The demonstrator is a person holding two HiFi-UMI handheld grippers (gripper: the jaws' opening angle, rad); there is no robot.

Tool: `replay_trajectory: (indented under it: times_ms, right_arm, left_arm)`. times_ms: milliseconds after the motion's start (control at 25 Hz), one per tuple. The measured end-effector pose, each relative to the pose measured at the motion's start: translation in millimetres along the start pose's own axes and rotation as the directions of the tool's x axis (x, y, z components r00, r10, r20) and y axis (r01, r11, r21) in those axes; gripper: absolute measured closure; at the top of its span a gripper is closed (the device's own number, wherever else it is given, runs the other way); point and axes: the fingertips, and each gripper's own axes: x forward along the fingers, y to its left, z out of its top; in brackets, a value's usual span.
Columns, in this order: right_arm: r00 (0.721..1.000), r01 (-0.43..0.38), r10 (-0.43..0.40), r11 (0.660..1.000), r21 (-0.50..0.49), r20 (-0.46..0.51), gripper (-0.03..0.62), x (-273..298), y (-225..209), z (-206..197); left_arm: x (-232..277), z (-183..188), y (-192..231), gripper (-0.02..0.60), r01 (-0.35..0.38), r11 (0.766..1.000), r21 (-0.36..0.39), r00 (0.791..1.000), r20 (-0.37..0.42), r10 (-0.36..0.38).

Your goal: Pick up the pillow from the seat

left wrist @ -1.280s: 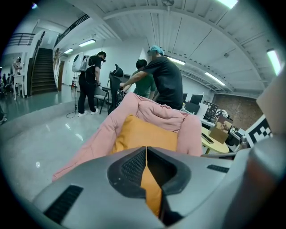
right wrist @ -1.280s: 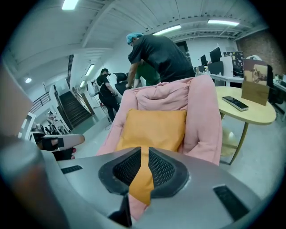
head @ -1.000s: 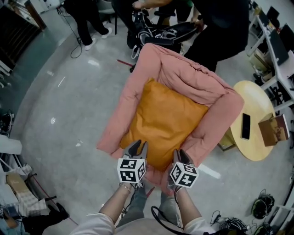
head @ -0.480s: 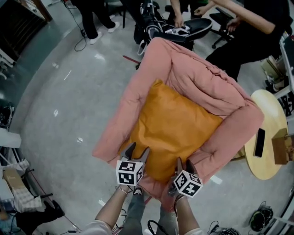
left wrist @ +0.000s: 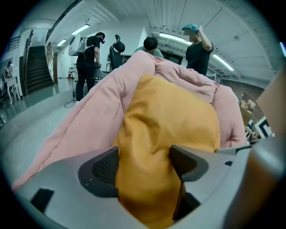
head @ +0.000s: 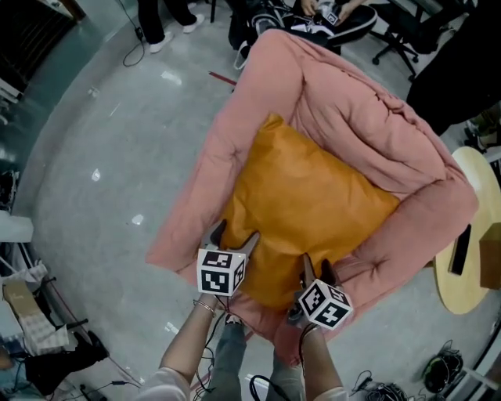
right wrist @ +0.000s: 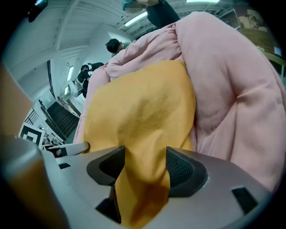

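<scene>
An orange pillow lies on the seat of a pink padded armchair. Both grippers are at the pillow's near edge. The jaws of my left gripper have just been opening, and they stand wide with a fold of the pillow bulging between the pads. The jaws of my right gripper have also just been opening, and they straddle the pillow's edge the same way. The fabric fills both gaps but does not look pinched. The pink armrest rises to the right of the right gripper.
A round wooden table with a dark phone stands right of the armchair. People and an office chair are behind it. Boxes and cables lie on the grey floor at the lower left.
Both grippers have come down and forward onto the pillow's near edge, and their jaws have spread wider. The armchair now fills more of the head view.
</scene>
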Motion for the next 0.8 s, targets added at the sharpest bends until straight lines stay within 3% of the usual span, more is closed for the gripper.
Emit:
replay_trajectory:
  times_ms: [320,480,600,800]
  right_arm:
    - [1.0,0.006,-0.007,1.0,-0.014,-0.02,0.332,30.4,-10.2,-3.5]
    - [0.999,-0.005,0.004,1.0,-0.029,-0.034,0.332,41.8,-12.7,-2.8]
    - [0.999,-0.021,0.019,0.999,-0.031,-0.038,0.343,45.1,-12.0,-2.1]
    - [1.0,-0.027,0.027,0.998,-0.056,-0.005,0.435,35.0,-11.0,-4.9]
  left_arm:
    - [33.3,-11.5,1.5,0.221,0.029,0.999,-0.026,0.999,0.019,-0.028]
    - [47.1,-14.9,2.0,0.229,0.023,1.0,-0.012,0.999,-0.029,-0.023]
    - [48.8,-14.2,-2.8,0.292,0.021,1.0,0.013,0.998,-0.052,-0.021]
    - [37.9,-17.4,-15.5,0.405,0.022,0.999,0.025,0.999,-0.04,-0.021]
